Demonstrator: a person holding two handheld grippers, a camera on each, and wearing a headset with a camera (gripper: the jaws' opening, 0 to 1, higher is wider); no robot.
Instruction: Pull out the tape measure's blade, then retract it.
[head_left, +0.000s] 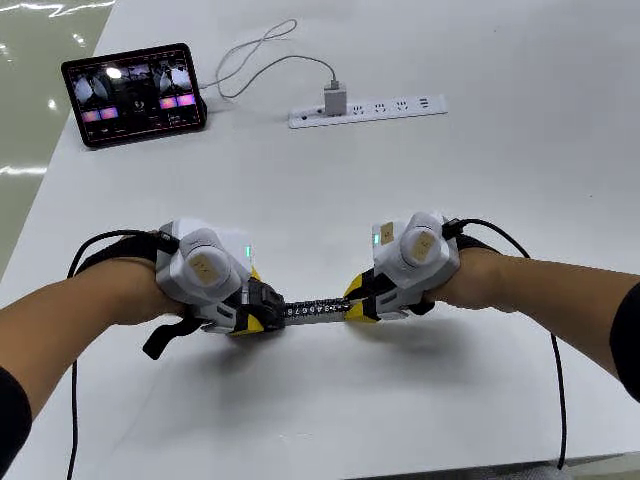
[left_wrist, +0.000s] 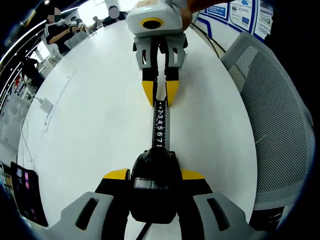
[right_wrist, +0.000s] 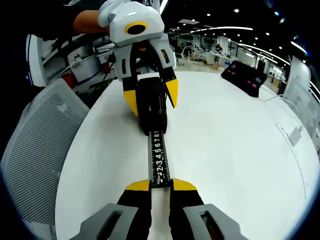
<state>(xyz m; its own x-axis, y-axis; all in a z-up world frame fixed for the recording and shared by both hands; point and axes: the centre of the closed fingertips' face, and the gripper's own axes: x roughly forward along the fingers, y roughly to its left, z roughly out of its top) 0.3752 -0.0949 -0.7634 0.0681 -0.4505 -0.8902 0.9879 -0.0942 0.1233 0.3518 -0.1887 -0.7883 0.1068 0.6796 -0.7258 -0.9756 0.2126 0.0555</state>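
Table (head_left: 400, 400) | left gripper (left_wrist: 155, 175) jaws clamp tape measure (right_wrist: 151, 107) | right gripper (right_wrist: 160, 186) jaws pinch blade (right_wrist: 157, 160) numbered 2–9

Bright, even overhead light fills the glossy white tabletop (head_left: 420, 400); soft grey shadows lie under the left tool (head_left: 258, 308) and right tool (head_left: 358, 300). Glare streaks the shiny pale floor (head_left: 30, 100) at far left. The head view is sharp. Both gripper views bend at their edges, smearing the grey mesh chair (left_wrist: 270, 100).
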